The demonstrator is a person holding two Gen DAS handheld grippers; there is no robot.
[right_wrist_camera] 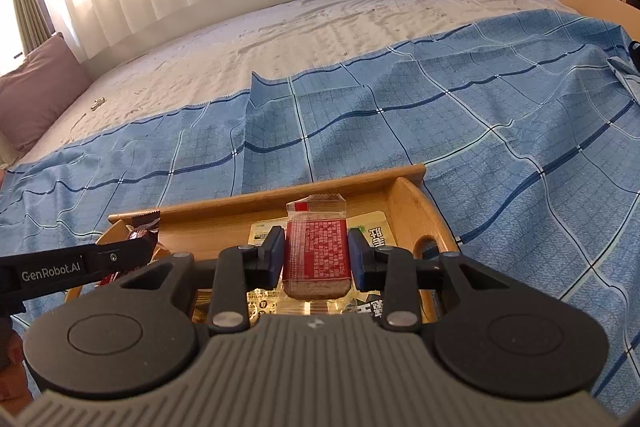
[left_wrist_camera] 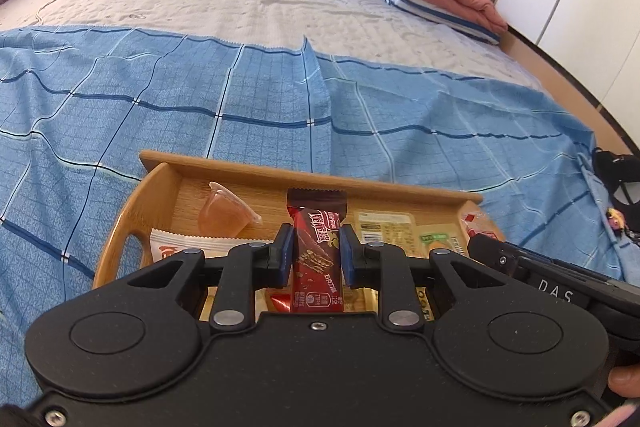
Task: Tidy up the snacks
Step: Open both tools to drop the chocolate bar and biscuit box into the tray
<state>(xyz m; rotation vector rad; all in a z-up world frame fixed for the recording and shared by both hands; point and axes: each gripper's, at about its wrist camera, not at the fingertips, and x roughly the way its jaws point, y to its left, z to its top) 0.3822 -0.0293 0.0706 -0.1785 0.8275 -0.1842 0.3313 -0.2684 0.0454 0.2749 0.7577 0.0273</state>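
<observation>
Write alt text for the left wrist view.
The left claw grips a red chocolate bar upright over a wooden tray on a blue checked cloth spread on a bed. The tray holds a jelly cup and other snack packets; the right claw's tip enters from the right.
</observation>
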